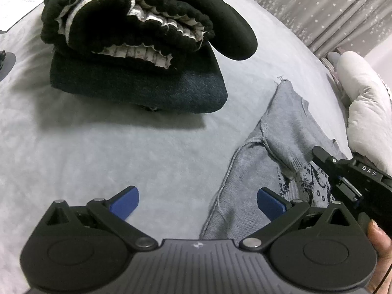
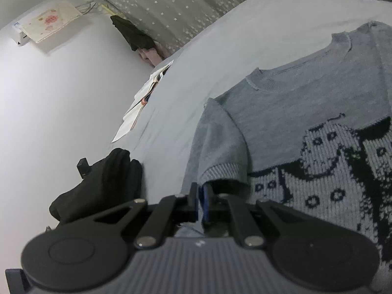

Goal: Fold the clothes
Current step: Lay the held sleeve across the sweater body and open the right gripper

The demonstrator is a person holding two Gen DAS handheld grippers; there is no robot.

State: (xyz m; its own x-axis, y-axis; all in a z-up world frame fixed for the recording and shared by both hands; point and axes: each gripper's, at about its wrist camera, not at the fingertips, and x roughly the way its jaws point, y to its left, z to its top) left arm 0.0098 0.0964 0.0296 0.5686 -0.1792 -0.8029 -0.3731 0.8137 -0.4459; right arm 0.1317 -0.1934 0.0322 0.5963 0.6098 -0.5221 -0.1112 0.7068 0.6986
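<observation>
Left wrist view. A stack of folded dark clothes [image 1: 137, 56] lies on the pale grey bed [image 1: 85, 152] toward its far left part: a black knit with white pleated trim on top, a dark blue piece beneath. The left gripper [image 1: 198, 202] hovers over bare sheet near the bed's near edge, its blue-padded jaws wide apart and holding nothing. Its right pad [image 1: 270, 205] stands over the left margin of the grey sweater [image 1: 281, 132], which lies flat toward the bed's right side, well apart from the stack. A folded sleeve [image 1: 286, 112] lies across the sweater's body. The right gripper [image 1: 318, 152] enters from the right edge, at the sleeve's ribbed cuff. A white pillow [image 1: 365, 103] sits at the bed's right edge, a star-patterned curtain [image 1: 318, 7] behind it.

Right wrist view. A black garment [image 2: 103, 183] lies at the bed's [image 2: 220, 49] left edge, papers [image 2: 144, 98] farther along that edge. The right gripper [image 2: 203, 196] has its jaws nearly together, pinched on the sleeve's [image 2: 218, 142] ribbed cuff; the cuff hangs over the pads. The sweater [image 2: 306, 93] lies face up, round neck toward the far edge, a dark knitted pattern across the chest.
</observation>
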